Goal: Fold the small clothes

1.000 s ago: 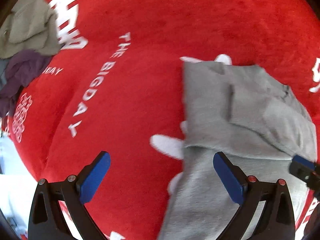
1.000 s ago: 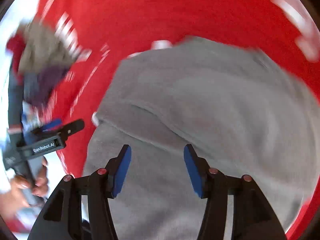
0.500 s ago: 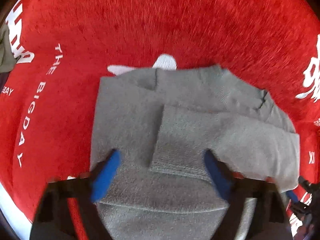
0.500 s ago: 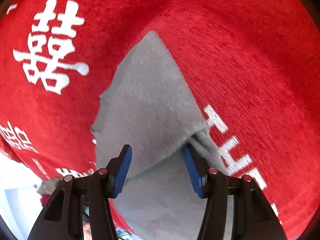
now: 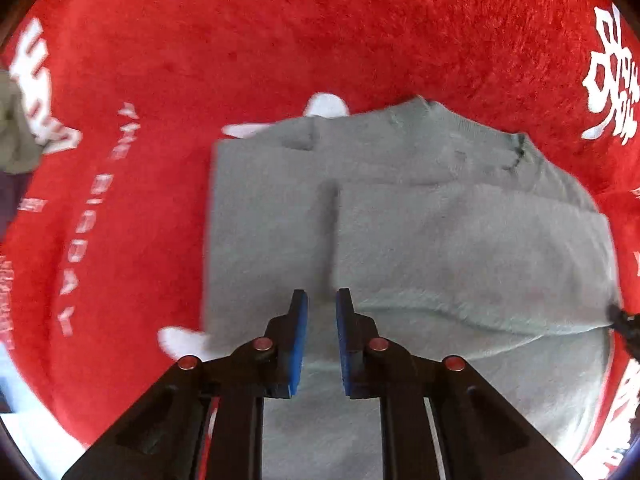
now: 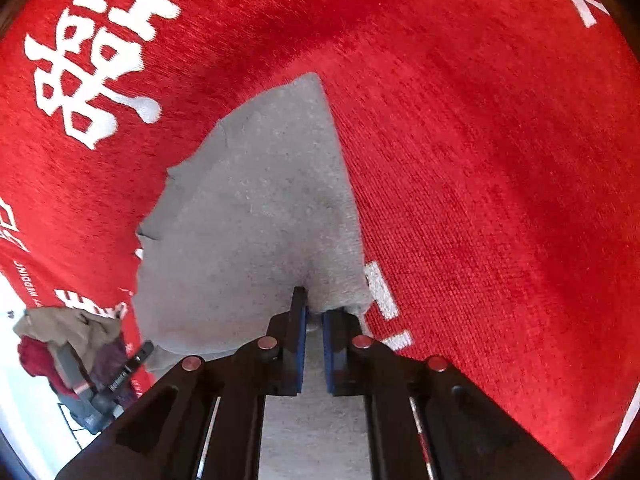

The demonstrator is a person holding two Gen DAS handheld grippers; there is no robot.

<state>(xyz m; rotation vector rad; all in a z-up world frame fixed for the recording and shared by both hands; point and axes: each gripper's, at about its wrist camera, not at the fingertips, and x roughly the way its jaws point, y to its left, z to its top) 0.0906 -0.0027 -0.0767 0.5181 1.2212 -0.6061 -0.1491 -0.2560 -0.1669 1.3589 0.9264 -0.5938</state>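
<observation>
A grey garment (image 5: 420, 248) is lying partly folded on a red cloth (image 5: 280, 40) printed with white lettering. The left hand-held gripper (image 5: 321, 300) is hovering over it, its blue pads (image 5: 301, 336) nearly together with a narrow gap showing. The right hand-held gripper (image 6: 314, 310) is pinching the garment's edge. A pile of other clothes (image 6: 68, 340) is sitting at the cloth's far side.

Left tongs (image 5: 321, 304) and right tongs (image 6: 314, 312), black angular frames, blue pads, 4 red screw heads each
</observation>
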